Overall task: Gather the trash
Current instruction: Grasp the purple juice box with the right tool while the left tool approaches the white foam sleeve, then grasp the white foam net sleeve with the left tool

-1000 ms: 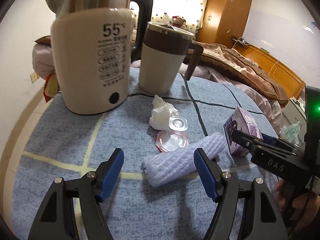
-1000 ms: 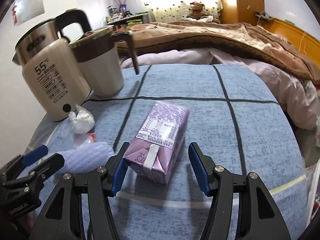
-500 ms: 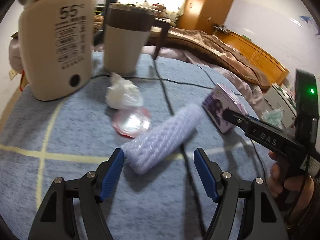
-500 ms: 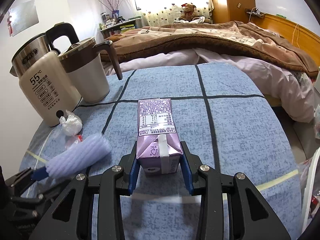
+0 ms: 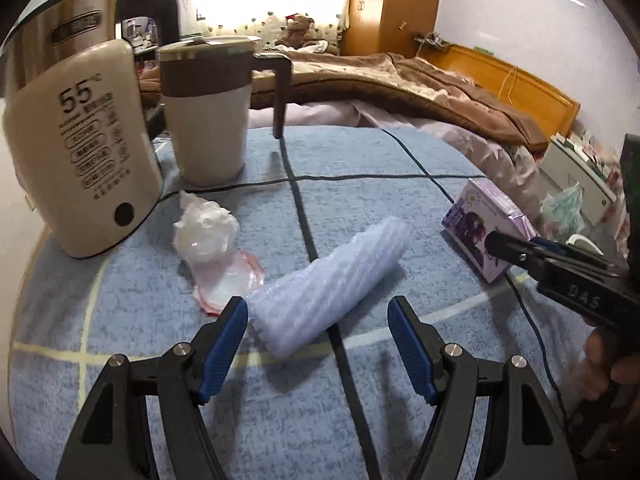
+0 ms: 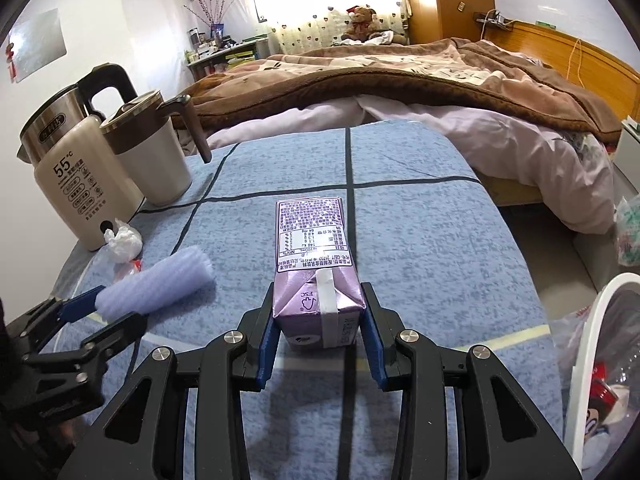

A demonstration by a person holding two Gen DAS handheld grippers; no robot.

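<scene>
Purple carton (image 6: pixel 316 280) clamped between the right tool's (image 6: pixel 320 334) blue pads.

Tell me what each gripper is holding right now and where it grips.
The right gripper clamps the purple drink carton by its near end's sides. The left gripper holds nothing, open around the white foam sleeve.

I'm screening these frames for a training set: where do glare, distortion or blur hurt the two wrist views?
Left wrist view: the window is blown out, fisheye bends the kettle, and the person's hand sits dark at the edge. Right wrist view: same overexposed window, black corner vignette, yet the purple carton label reads sharp.
</scene>
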